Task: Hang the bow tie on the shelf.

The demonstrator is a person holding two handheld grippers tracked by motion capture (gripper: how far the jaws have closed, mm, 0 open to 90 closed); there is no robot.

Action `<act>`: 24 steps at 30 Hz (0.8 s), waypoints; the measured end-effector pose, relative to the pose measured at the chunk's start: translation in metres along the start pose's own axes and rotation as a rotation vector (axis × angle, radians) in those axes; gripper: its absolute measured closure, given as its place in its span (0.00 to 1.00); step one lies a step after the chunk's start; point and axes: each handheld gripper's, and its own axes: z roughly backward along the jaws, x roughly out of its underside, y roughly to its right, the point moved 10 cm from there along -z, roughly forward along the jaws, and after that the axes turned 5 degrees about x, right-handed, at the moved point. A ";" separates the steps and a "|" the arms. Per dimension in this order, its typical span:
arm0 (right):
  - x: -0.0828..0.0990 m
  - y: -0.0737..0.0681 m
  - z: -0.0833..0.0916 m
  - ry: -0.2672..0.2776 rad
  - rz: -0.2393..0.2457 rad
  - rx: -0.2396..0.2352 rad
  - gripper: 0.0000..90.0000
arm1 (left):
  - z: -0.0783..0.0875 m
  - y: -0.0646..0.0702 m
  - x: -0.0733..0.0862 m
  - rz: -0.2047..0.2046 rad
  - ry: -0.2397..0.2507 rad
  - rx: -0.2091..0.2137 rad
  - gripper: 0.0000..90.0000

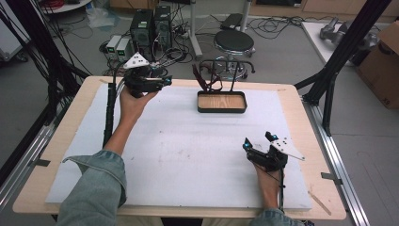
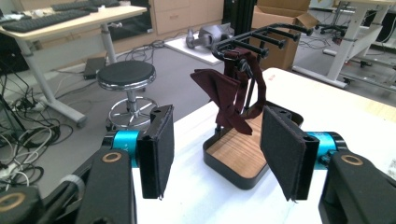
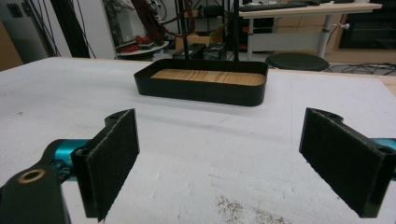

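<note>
Place: robotics lab or research workroom.
Floor: computer towers (image 1: pixel 151 26) amid tangled cables (image 1: pixel 181 28), a round stool (image 1: pixel 234 42).
Frame: black aluminium struts (image 1: pixel 346 44).
Background: desks with keyboards (image 2: pixel 44 18), cardboard boxes (image 1: pixel 382 61).

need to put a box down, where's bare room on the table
The white sheet is bare between the left tongs and right tongs, in front of the tray. It is also bare along the near edge. Crowded only at the tray, where a dark red cloth hangs from the rack.
</note>
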 end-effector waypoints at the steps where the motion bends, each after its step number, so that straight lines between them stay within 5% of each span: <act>1: 0.000 0.000 0.000 0.000 0.001 0.000 0.12 | 0.003 0.000 0.002 -0.006 -0.003 -0.001 0.49; 24: 0.002 0.001 0.001 -0.006 0.005 0.014 0.12 | 0.082 0.002 0.043 -0.031 0.039 -0.073 0.35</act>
